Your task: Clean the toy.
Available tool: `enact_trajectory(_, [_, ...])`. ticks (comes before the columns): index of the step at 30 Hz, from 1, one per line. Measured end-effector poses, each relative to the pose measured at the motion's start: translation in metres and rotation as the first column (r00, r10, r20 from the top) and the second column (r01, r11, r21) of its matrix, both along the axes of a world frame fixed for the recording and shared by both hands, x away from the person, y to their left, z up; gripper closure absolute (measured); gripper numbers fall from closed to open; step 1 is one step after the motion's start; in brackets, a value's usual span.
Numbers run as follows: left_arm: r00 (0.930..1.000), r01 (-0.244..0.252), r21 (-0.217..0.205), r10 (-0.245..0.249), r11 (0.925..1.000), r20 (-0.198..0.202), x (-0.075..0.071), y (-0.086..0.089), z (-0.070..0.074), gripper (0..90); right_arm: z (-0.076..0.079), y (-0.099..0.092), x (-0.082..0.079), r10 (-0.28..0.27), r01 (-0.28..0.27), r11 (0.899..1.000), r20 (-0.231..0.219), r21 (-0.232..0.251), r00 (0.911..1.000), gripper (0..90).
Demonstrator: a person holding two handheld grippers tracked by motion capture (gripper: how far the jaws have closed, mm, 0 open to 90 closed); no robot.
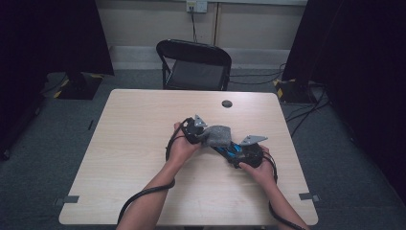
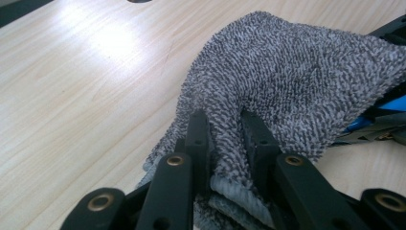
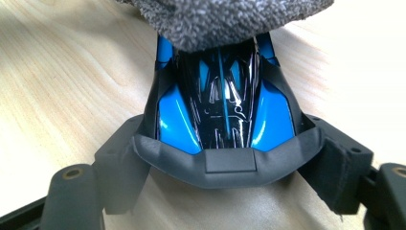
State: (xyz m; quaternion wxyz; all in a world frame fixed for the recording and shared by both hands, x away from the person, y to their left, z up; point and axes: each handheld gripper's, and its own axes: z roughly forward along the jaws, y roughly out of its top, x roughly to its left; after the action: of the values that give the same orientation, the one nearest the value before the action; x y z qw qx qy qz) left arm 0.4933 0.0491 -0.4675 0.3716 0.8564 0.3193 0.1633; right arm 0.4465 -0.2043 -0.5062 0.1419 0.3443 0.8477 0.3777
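We find the work at the centre of the high view, on a light wooden table (image 1: 134, 158). The left gripper (image 1: 203, 135) sits just left of centre with its jaws clamped on a grey terry cloth (image 1: 219, 134). In the left gripper view we see a fold of that cloth (image 2: 287, 81) pinched between the two black jaws at the lower centre of the frame, while the rest spreads toward the upper right and lies over the toy car's blue-and-black body.

The right gripper (image 1: 238, 154) sits just right of centre. In the right gripper view we see its jaws set against either side of a blue and black toy car (image 3: 225, 110), held at one grey-bumpered end in the lower middle of the frame. The cloth (image 3: 225, 19) covers the car's far end at the top of that frame.

A black folding chair (image 1: 196, 64) stands beyond the table, at upper centre of the high view.
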Motion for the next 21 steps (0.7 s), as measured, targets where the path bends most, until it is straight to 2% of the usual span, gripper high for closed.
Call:
enact_trajectory(3, [0.9999,-0.010,-0.007,0.010,0.9999,-0.005,0.003,0.001,-0.001,75.9,0.000,0.000,0.000,0.000,0.000,1.000,0.000,0.000,1.0000,23.7])
enact_trajectory(17, [0.9990,-0.045,0.031,0.045,0.9985,-0.005,0.012,0.014,-0.003,75.9,0.000,0.000,0.000,0.000,0.000,1.000,0.000,0.000,1.0000,23.7])
enact_trajectory(21, [0.9981,-0.060,0.018,0.060,0.9980,-0.016,0.014,0.018,-0.004,75.9,0.000,0.000,0.000,0.000,0.000,1.000,0.000,0.000,1.0000,23.7])
